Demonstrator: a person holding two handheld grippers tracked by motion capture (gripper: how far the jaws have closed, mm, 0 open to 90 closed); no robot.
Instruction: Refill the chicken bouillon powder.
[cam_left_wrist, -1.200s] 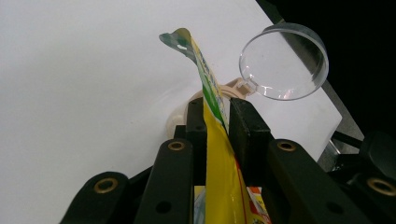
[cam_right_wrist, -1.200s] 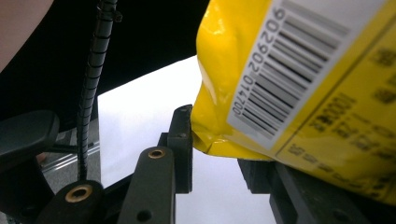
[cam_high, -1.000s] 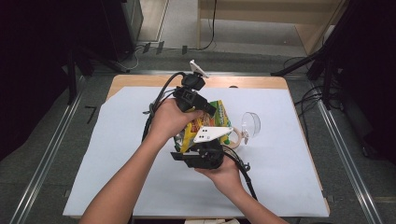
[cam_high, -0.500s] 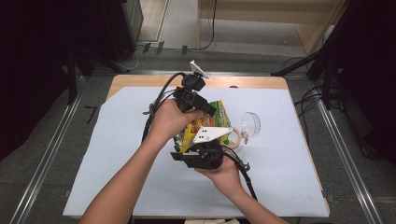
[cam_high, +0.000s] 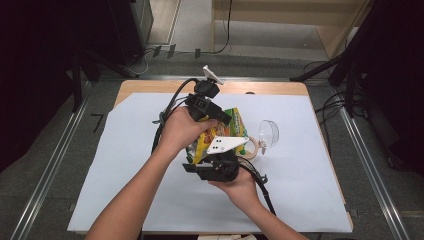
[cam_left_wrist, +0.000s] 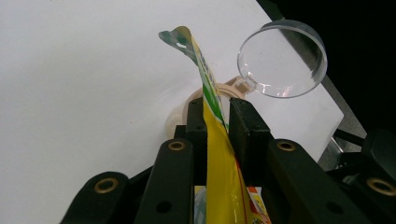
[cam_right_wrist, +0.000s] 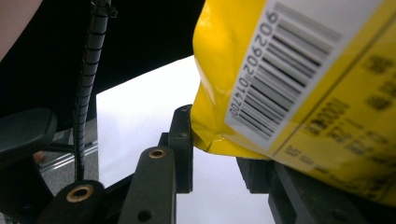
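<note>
A yellow snack bag (cam_high: 235, 125) hangs above the white-covered table, held between both hands. My left gripper (cam_high: 212, 112) comes at it from above; in the left gripper view that gripper (cam_left_wrist: 218, 116) is shut on the bag's thin sealed edge (cam_left_wrist: 212, 100), which sticks up past the pads. My right gripper (cam_high: 215, 157) is below. In the right gripper view the bag's barcode side (cam_right_wrist: 289, 70) sits between the jaws of that gripper (cam_right_wrist: 217, 140), its lower corner against the left pad. The bag covers the right pad.
A clear glass bowl (cam_high: 268, 132) (cam_left_wrist: 282, 58) lies tipped on the white sheet (cam_high: 125, 150), just right of the bag. A beige tape roll (cam_high: 252, 146) (cam_left_wrist: 232, 86) lies beside it. Cables trail from both grippers. Wooden table edge (cam_high: 150, 87) at the back.
</note>
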